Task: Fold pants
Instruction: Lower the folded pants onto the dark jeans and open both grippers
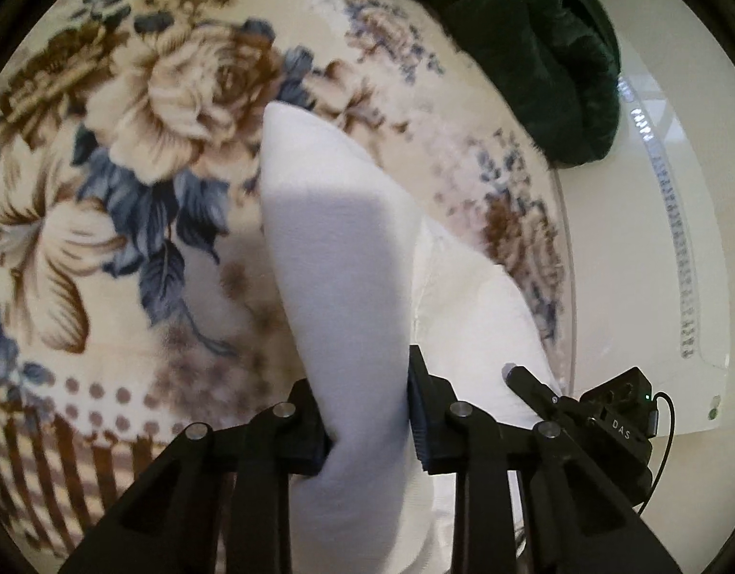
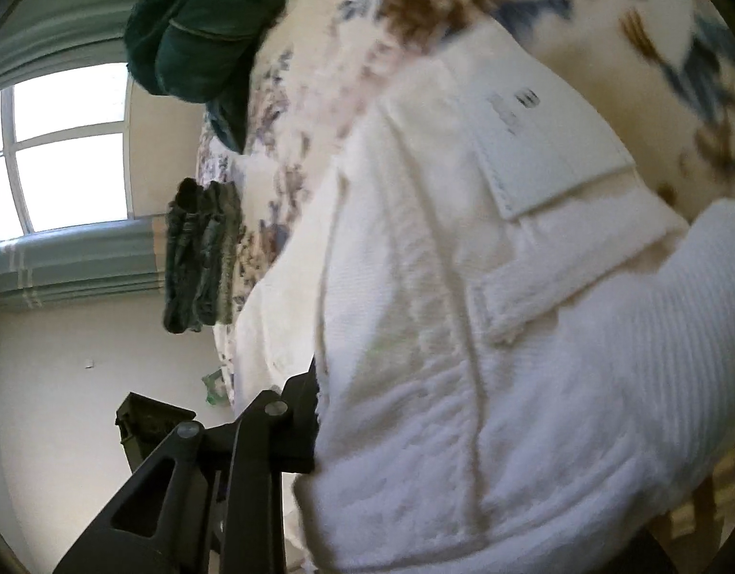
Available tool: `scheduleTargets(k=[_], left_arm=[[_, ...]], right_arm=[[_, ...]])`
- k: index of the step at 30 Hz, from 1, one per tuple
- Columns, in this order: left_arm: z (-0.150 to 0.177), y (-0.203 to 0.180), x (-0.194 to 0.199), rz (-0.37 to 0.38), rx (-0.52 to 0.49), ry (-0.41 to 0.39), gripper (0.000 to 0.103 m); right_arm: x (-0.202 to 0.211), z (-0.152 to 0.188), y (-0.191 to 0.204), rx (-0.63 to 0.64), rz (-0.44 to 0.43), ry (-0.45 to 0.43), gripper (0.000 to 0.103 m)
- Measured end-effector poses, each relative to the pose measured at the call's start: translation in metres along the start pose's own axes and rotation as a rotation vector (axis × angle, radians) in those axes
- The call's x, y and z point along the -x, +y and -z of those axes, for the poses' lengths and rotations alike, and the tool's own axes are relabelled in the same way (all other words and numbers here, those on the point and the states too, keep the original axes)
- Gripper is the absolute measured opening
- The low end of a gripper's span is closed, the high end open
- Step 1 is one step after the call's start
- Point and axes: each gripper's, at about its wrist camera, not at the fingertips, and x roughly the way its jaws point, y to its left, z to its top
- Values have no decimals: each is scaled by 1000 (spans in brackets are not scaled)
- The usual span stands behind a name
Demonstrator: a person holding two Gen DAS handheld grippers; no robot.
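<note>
The white pants (image 1: 339, 258) lie on a floral blanket (image 1: 166, 110). My left gripper (image 1: 367, 411) is shut on a raised fold of the pants, which stands up between the two black fingers. In the right wrist view the pants (image 2: 463, 335) fill the frame, showing the waistband, a belt loop and a sewn label (image 2: 549, 143). Only the left finger (image 2: 300, 411) of my right gripper shows, pressed against the cloth; the other finger is hidden behind the fabric. The right gripper also shows in the left wrist view (image 1: 535, 382), at the pants' edge.
A dark green garment (image 1: 535, 38) lies at the bed's far corner, also in the right wrist view (image 2: 195, 33). A dark folded stack (image 2: 200, 263) sits at the bed edge. White floor (image 1: 654, 239) lies right of the bed. A window (image 2: 56, 153) and a dark bin (image 2: 147, 421) are beyond.
</note>
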Motion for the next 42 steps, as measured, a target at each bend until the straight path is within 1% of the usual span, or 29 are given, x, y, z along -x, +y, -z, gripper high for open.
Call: scheduleTargets(k=[4,7,10,11,13,14,16,17,19,20,21,23,26,29,31,32,34,35,36,37,38,39,40,41,42], left_arm=[[-16,-16,43,34,14,-41,23],[-40,-25,78,66,4,-86,23],[-78,-20,114,104,3,-133,23],[-93,-16,125,117,7,-148,23],[-135,-3,154,138,11,-184,23],[-151,3,165,142,8,-197,23],[-189,19,192,146,1,-227,23],[-218,31,209,147,0,-247,23],[-255,48,231,138,-11,-277,23],[-285,62,246,128,-20,-298,23],[-302,70,253,122,-25,-308,23],[-348,95,270,104,-33,-334,23],[-408,136,279,89,-19,-355,23],[-458,178,270,55,1,-351,23],[-484,212,256,34,30,-329,23],[-492,224,248,11,40,-315,23],[-502,247,229,-56,48,-268,24],[-503,262,215,-108,57,-231,26],[-501,269,213,-117,64,-221,28],[-497,276,210,-125,67,-214,32],[-493,282,208,-132,70,-213,35],[-489,285,210,-119,75,-220,35],[-485,287,211,-110,81,-224,35],[-480,286,214,-111,84,-227,36],[-478,285,218,-120,86,-232,37]], right_arm=[[20,-4,50,61,-4,9,29],[26,-11,101,116,-12,3,29],[19,-21,164,175,-22,-13,29],[14,-23,180,189,-25,-15,30],[-5,-31,228,218,-40,-26,29],[-15,-34,247,230,-45,-28,30],[-47,-43,299,259,-66,-38,29],[-66,-47,323,273,-79,-41,29],[-100,-53,361,295,-103,-47,29],[-120,-57,381,301,-122,-48,29],[-145,-61,403,312,-141,-50,29],[-188,-70,436,331,-173,-49,29],[-259,-86,480,357,-211,-43,29],[-335,-101,506,360,-228,-25,29],[-376,-107,510,352,-217,-16,29],[-396,-109,509,344,-210,-11,29],[-435,-111,498,320,-161,14,29],[-454,-111,489,312,-113,40,29],[-463,-109,482,301,-79,60,31],[-472,-108,476,288,-52,88,32],[-478,-107,470,276,-17,124,37],[-480,-106,468,275,-7,141,42],[-476,-104,466,282,5,161,44],[-468,-104,466,297,26,160,49],[-461,-103,466,309,44,157,52]])
